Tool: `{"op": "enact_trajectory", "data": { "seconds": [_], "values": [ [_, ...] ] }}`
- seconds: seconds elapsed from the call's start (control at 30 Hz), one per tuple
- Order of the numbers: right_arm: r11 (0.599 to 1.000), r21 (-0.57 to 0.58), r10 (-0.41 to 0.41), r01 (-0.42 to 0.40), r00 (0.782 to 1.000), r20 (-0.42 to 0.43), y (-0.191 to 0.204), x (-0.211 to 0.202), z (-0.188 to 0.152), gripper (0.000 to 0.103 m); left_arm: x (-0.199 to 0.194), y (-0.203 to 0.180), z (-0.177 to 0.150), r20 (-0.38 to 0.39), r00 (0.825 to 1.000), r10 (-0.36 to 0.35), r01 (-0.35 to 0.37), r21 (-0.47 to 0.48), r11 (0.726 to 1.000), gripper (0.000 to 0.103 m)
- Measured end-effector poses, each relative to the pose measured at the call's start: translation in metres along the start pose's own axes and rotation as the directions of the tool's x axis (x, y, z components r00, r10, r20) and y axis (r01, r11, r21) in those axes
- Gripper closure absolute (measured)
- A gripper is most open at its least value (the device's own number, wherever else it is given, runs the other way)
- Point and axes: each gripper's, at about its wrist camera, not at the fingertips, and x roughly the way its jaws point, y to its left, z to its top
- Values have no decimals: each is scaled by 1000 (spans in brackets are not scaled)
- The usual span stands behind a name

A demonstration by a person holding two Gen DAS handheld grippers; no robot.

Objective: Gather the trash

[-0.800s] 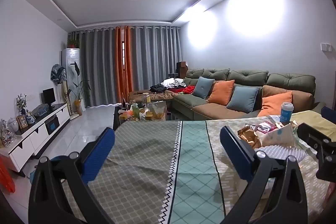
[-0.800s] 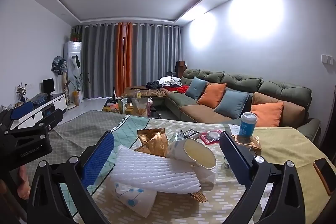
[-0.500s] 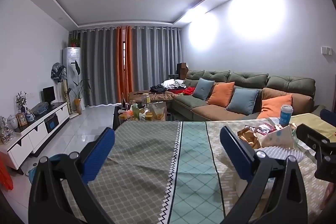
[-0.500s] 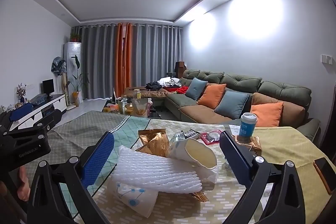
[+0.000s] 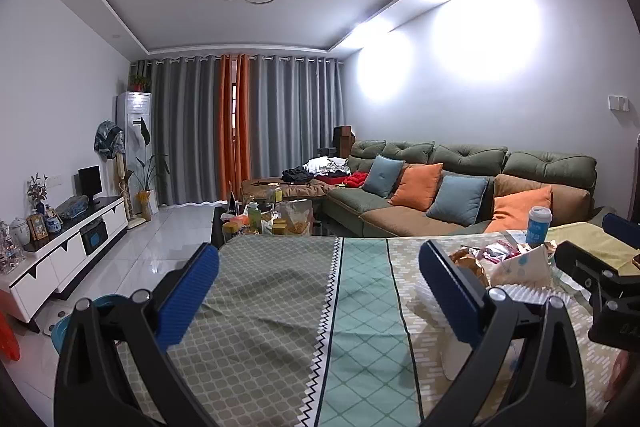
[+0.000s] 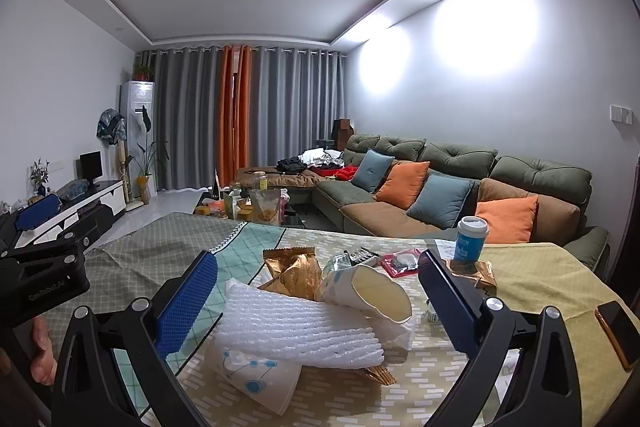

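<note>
With my right gripper [image 6: 316,301] and left gripper [image 5: 318,289] both spread wide and empty, the trash sits around the white foam sleeve [image 6: 298,329], where a careless grab could topple the upright blue cup [image 6: 471,239] behind it.

The table [image 6: 532,279] is covered by a patterned cloth [image 5: 280,307] in grey-green, mint and beige panels, with a plain yellow-green section at the far right. Litter is found gathered on the beige panel: a white foam net sleeve [image 6: 296,331] laid across a tipped printed paper cup [image 6: 256,381], a second paper cup [image 6: 372,289] on its side, a crumpled gold wrapper [image 6: 296,273], a red packet [image 6: 400,261] and a blue lidded cup [image 6: 470,239] (upright). A phone [image 6: 618,331] is noted near the right edge.
</note>
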Motion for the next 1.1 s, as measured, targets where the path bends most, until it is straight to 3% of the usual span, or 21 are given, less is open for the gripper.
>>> {"op": "enact_trajectory", "data": {
  "seconds": [1.1],
  "values": [
    [1000,4,1,-1,1000,6,-2,-1,-1,3,3,2,1,-7,1000,-6,6,-14,1000,3]
  ]
}}
